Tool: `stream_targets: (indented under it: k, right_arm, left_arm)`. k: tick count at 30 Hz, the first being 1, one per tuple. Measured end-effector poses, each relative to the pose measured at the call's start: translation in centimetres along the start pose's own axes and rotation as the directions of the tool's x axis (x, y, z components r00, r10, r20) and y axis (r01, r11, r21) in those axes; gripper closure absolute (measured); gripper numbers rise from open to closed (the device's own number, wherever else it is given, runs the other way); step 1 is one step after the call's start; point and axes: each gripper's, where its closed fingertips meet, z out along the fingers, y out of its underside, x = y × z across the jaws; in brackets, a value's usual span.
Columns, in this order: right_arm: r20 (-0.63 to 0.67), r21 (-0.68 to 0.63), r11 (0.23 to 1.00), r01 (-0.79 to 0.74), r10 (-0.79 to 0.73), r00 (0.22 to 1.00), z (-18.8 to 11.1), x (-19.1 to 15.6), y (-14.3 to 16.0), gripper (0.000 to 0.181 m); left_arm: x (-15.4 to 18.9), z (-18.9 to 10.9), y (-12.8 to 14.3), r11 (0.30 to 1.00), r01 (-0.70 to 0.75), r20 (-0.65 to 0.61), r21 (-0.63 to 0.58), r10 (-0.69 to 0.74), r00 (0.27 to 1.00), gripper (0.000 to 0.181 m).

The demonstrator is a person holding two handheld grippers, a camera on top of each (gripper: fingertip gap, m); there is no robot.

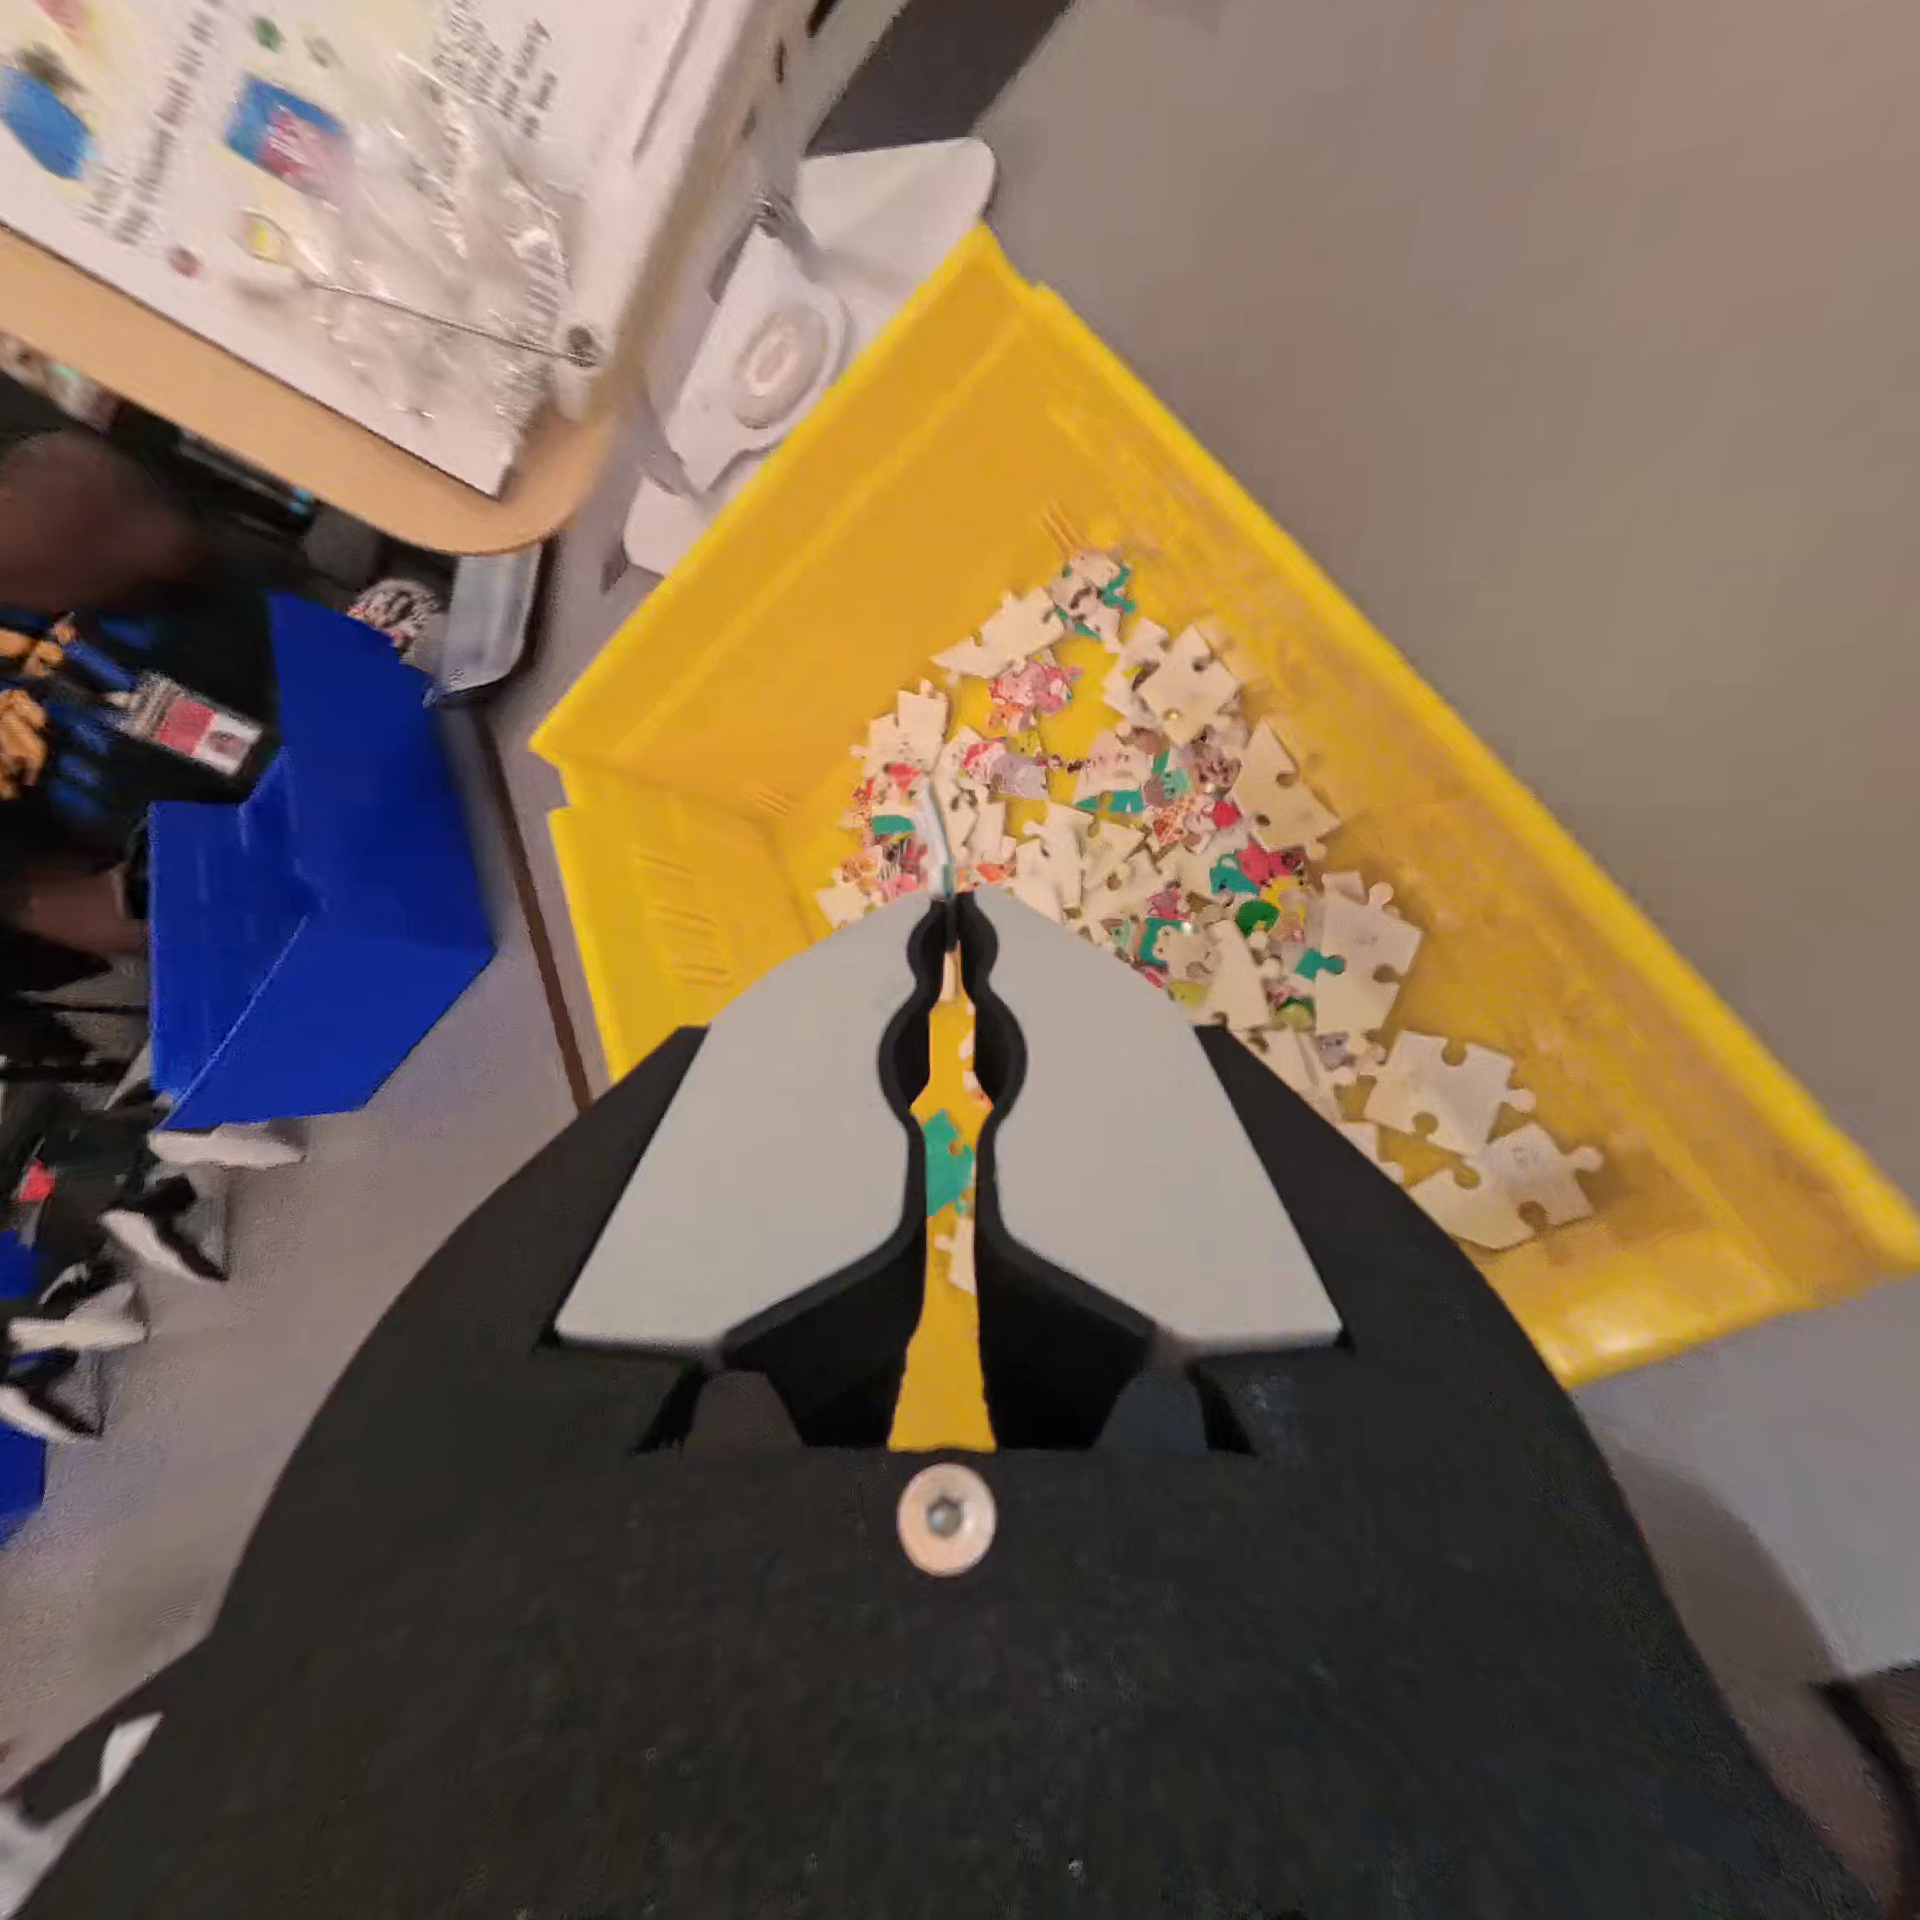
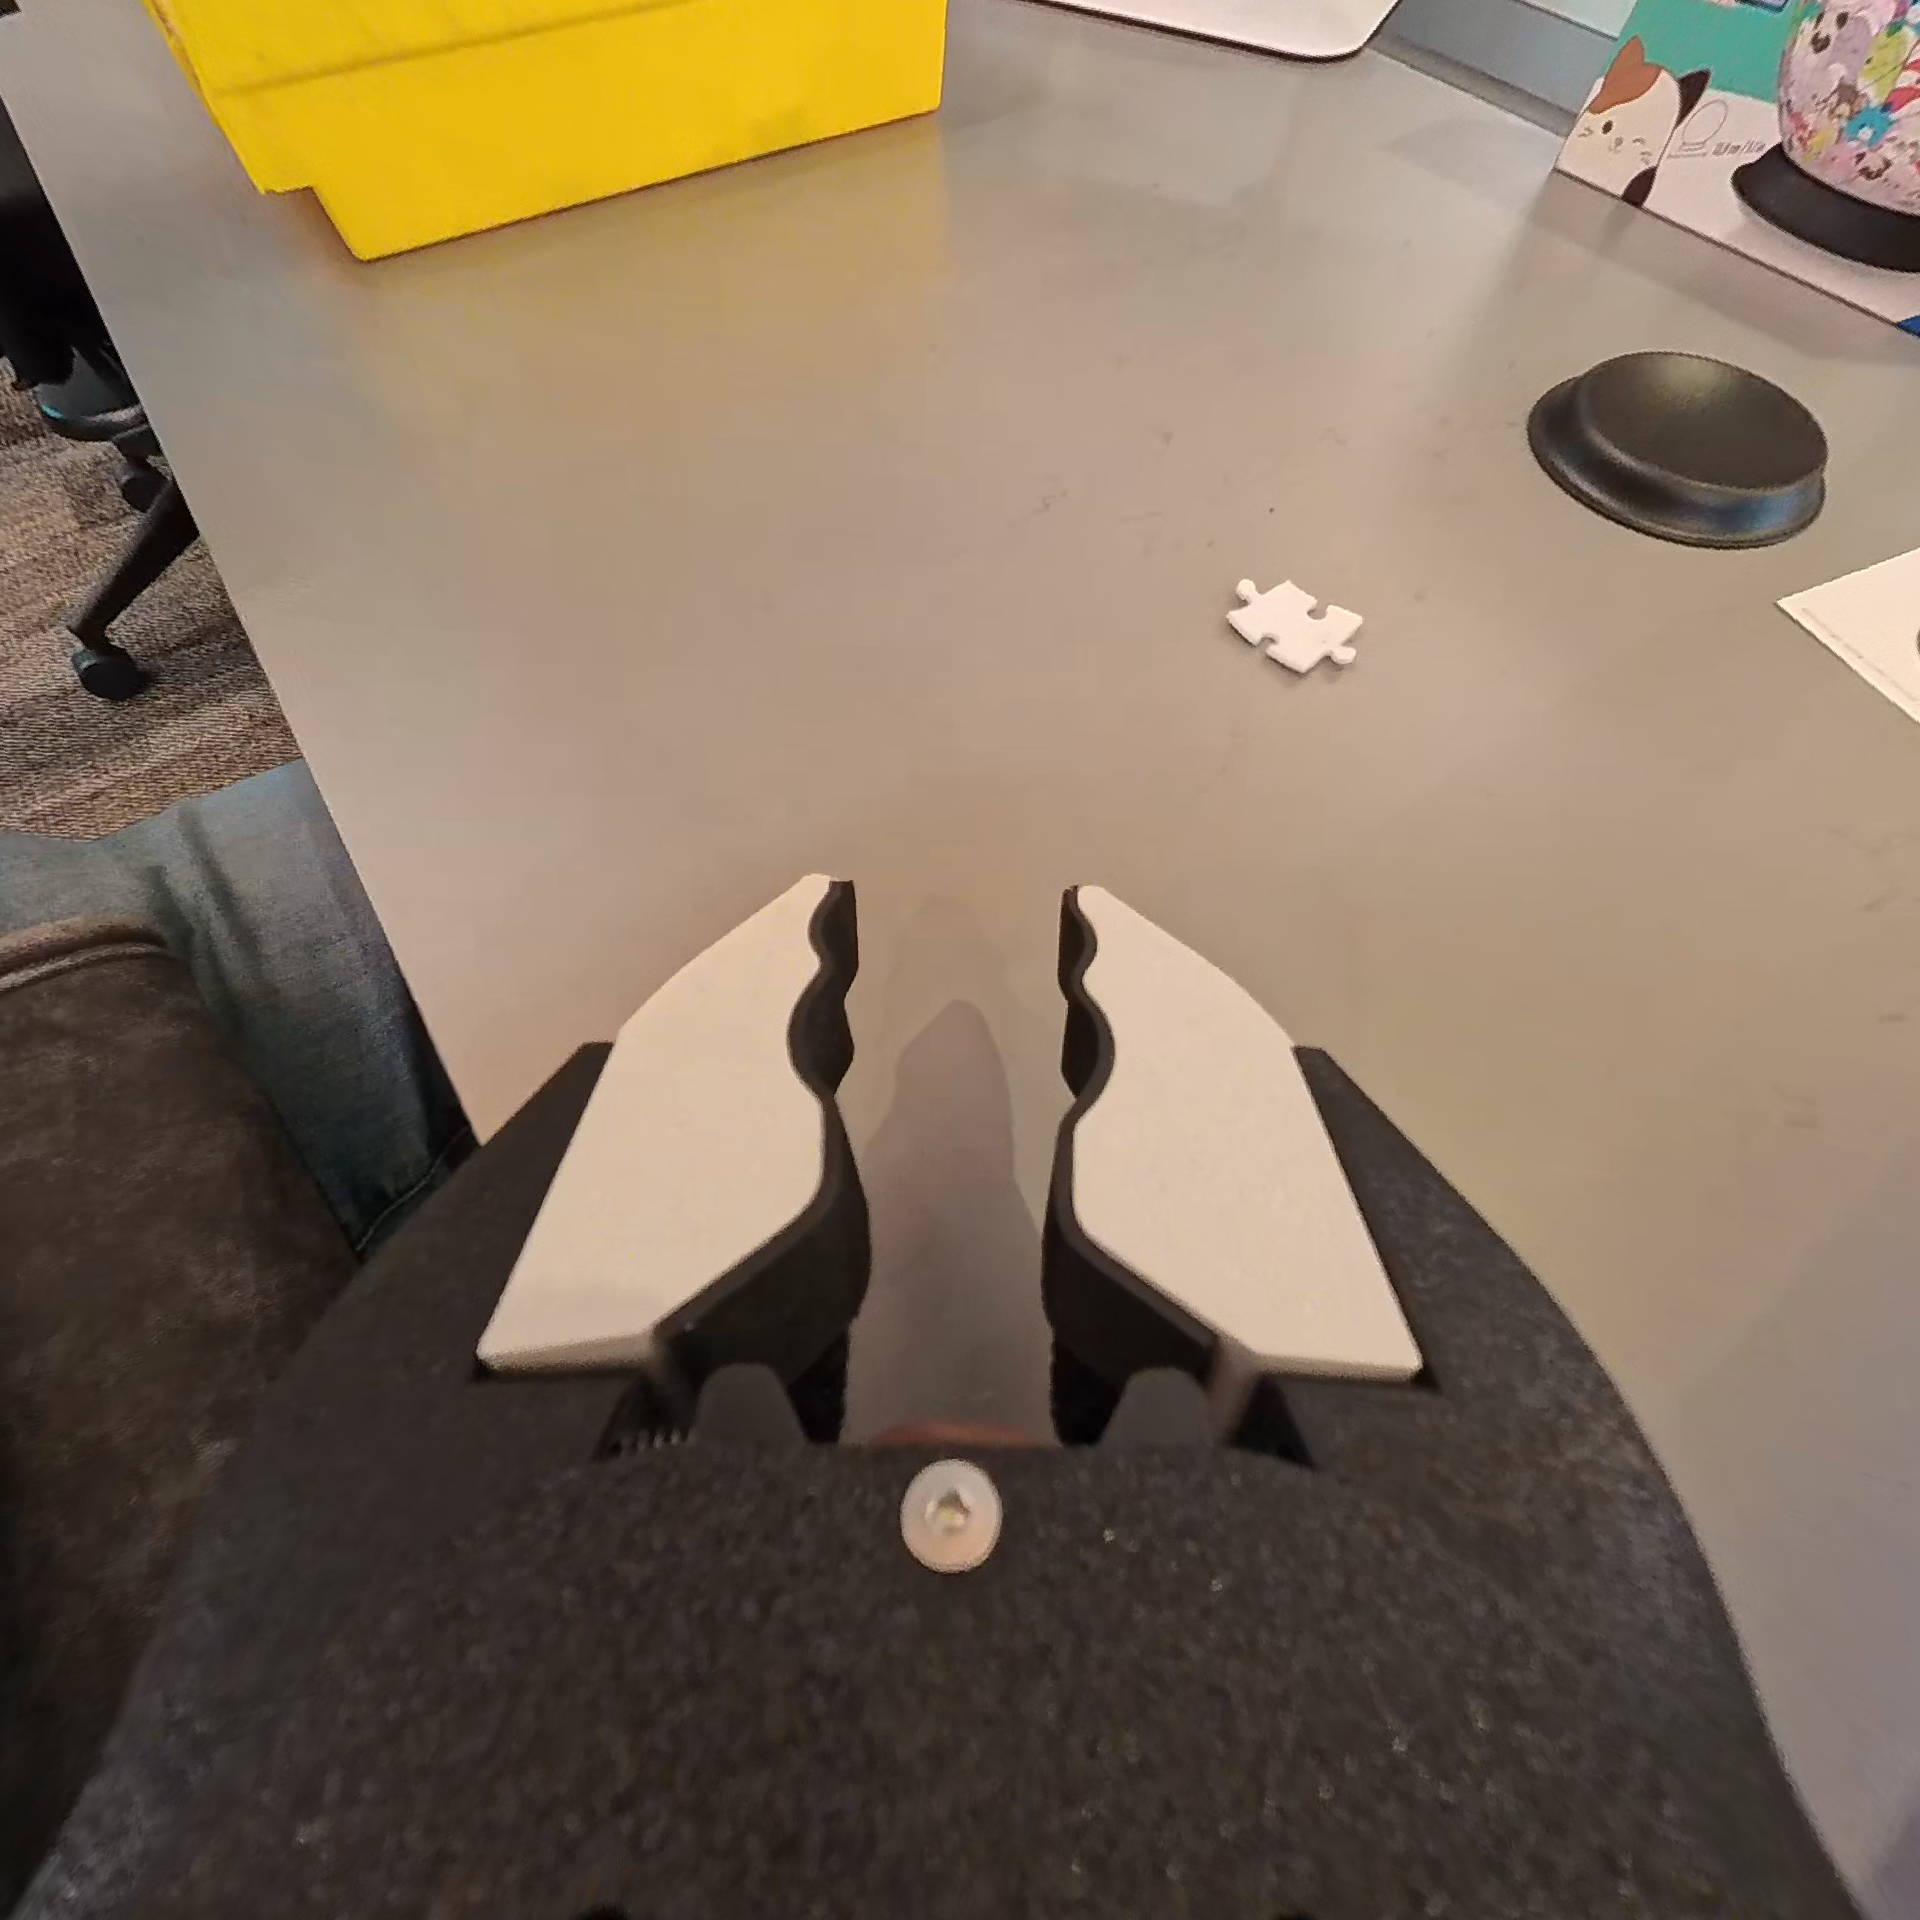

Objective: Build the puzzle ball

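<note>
The left tool (image 1: 951, 914) is pinched on what seems to be a thin puzzle piece (image 1: 940, 842), held edge-on above the yellow bin (image 1: 727, 665) of loose pieces (image 1: 1132, 810). Light and stiff, it wants an edge grip. The right tool (image 2: 958, 904) gapes empty over the table (image 2: 727, 499); a white piece (image 2: 1294, 625) lies flat ahead, long axis left-right.

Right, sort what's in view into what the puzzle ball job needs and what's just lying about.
For the job:
- loose puzzle pieces in the yellow bin
- piece edge-on in the left gripper
- white piece on the grey table
- black round stand
- right gripper, open, empty

Lying about:
- blue bin
- printed sheet
- office chair
</note>
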Motion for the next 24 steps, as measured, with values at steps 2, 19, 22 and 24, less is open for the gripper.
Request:
stream_targets:
  k: [2, 19, 22, 24]
  right_arm:
    - [0.001, -0.003, 1.0, 0.003, -0.003, 1.0, 0.2, -0.1, 0.0, 0.144]
    - [0.004, 0.007, 1.0, -0.009, 0.009, 1.0, 0.4, -0.1, -0.4, 0.144]
    - [0.0, 0.013, 1.0, -0.002, 0.002, 1.0, 0.0, -0.1, -0.5, 0.144]
    - [-0.002, 0.018, 1.0, -0.005, 0.005, 1.0, -0.2, 0.0, -0.6, 0.144]
  left_arm:
    - [-0.1, 1.3, 0.5, 0.997, -0.068, 0.0, 0.04, 0.068, 0.998, 0.179]
    - [19.2, 8.6, -18.3, 0.897, -0.405, -0.01, 0.175, 0.413, 0.911, 0.179]
    - [16.3, 13.3, -16.9, 0.891, -0.453, 0.081, -0.001, 0.452, 0.888, 0.179]
    - [15.1, 14.7, -16.2, 0.884, -0.463, 0.103, -0.07, 0.468, 0.878, 0.179]
